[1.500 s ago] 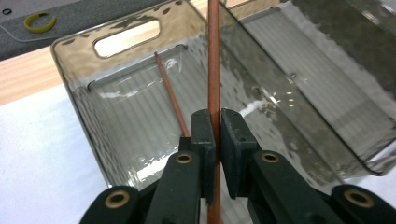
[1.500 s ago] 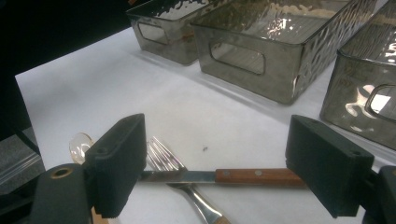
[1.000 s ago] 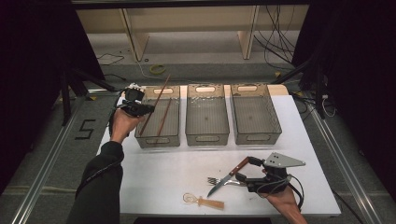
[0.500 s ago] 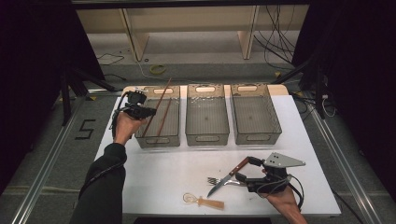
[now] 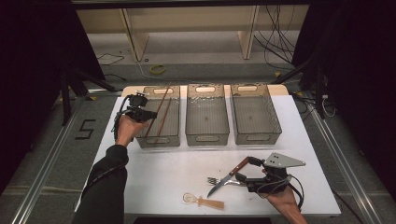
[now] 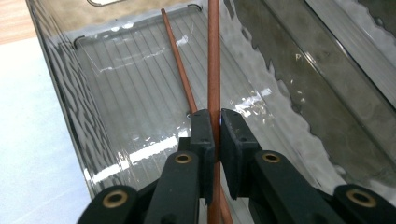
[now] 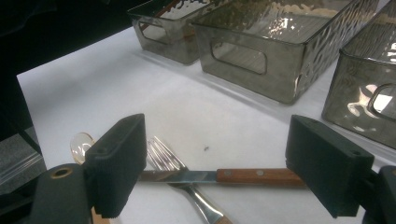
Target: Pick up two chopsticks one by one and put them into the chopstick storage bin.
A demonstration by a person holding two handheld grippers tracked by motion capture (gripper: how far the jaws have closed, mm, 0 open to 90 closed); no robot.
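Two chopsticks (image 6: pixel 180 60) sit in the left bin (image 5: pixel 159 140), one clenched by the left gripper (image 6: pixel 215 135), while the right gripper (image 7: pixel 215 168) gapes over the knife (image 7: pixel 224 176).

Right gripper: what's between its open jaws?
In the right gripper view, the right gripper straddles a wooden-handled knife lying across a silver metal fork.

The held chopstick (image 6: pixel 213 56) is being cut off by the frame's top edge, and the spoon (image 7: pixel 80 141) is being half hidden behind the right claw (image 7: pixel 224 172).
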